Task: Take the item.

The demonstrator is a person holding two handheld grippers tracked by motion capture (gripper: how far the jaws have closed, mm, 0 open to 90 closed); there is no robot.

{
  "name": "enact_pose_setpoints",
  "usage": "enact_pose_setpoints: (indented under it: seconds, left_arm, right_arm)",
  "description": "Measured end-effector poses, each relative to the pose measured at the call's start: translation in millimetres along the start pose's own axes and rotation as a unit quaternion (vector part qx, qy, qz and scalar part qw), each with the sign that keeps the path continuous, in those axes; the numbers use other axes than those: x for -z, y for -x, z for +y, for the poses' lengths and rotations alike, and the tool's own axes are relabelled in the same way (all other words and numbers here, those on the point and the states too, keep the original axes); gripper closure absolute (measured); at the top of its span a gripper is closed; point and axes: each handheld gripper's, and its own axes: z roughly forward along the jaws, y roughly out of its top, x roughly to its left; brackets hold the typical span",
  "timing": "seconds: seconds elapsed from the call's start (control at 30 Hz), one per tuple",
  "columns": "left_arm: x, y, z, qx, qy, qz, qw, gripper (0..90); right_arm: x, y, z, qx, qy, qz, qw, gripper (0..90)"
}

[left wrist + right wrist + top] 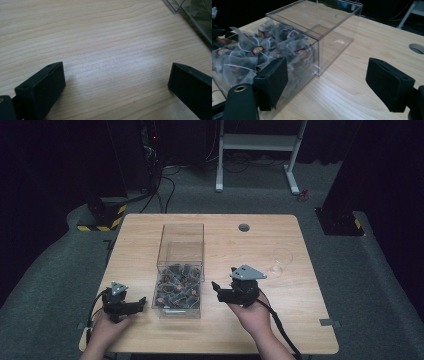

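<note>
Your left hand-held gripper (141, 302) and right hand-held gripper (216, 288) flank the clear box (180, 270) of tea bags (176, 287) at mid-desk (300, 320), both with jaws wide apart, holding nothing.

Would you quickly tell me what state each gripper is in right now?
Left gripper: open, holding nothing, over bare table.
Right gripper: open, holding nothing, beside the clear box of tea bags.
</note>
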Motion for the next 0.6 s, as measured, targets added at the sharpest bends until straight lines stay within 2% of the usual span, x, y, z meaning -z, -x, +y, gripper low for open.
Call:
enact_pose_setpoints:
  seconds: [0.13,0.6]
  left_arm:
    - [0.1,0.0,0.1,0.000,-0.001,0.000,1.0000,1.3]
    - [0.1,-0.1,0.1,0.000,-0.001,-0.001,1.0000,1.3]
  right_arm:
    - [-5.4,-8.7,1.9,0.008,-0.001,0.012,0.9999,19.0]
    - [-17.6,-35.8,4.0,0.015,-0.015,0.056,0.9982,24.7]
